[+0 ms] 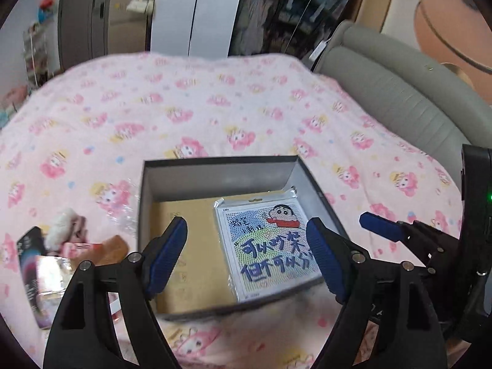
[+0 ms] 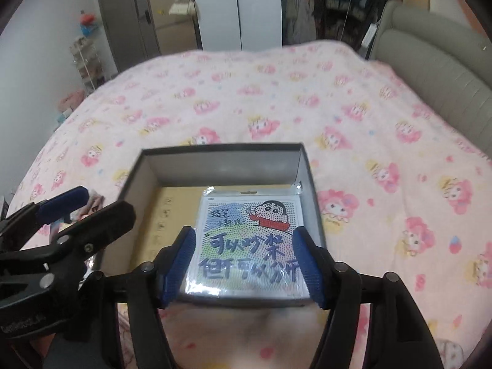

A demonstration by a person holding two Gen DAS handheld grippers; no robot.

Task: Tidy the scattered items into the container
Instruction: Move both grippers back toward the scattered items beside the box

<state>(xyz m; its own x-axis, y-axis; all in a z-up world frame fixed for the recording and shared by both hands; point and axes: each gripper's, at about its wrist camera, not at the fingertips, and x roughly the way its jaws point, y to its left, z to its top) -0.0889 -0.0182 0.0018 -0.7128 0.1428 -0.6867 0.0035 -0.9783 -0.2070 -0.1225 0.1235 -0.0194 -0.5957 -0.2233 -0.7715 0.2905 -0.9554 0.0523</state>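
Observation:
A dark open box (image 1: 215, 169) (image 2: 221, 153) sits on the pink bed. A flat cartoon packet (image 1: 270, 246) (image 2: 246, 243) lies inside it against the right wall, on the brown floor. My left gripper (image 1: 249, 252) is open and empty, hovering over the box's near edge. My right gripper (image 2: 243, 264) is open and empty over the packet's near end, and it also shows in the left wrist view (image 1: 381, 226). Several scattered items (image 1: 61, 246) lie on the bed left of the box: a fluffy white piece, pink packets, a dark packet.
The pink patterned bedspread (image 2: 276, 98) stretches beyond the box. A grey padded headboard (image 1: 399, 92) runs along the right. Wardrobes and a door stand past the far end of the bed. The left gripper shows at the left of the right wrist view (image 2: 70, 215).

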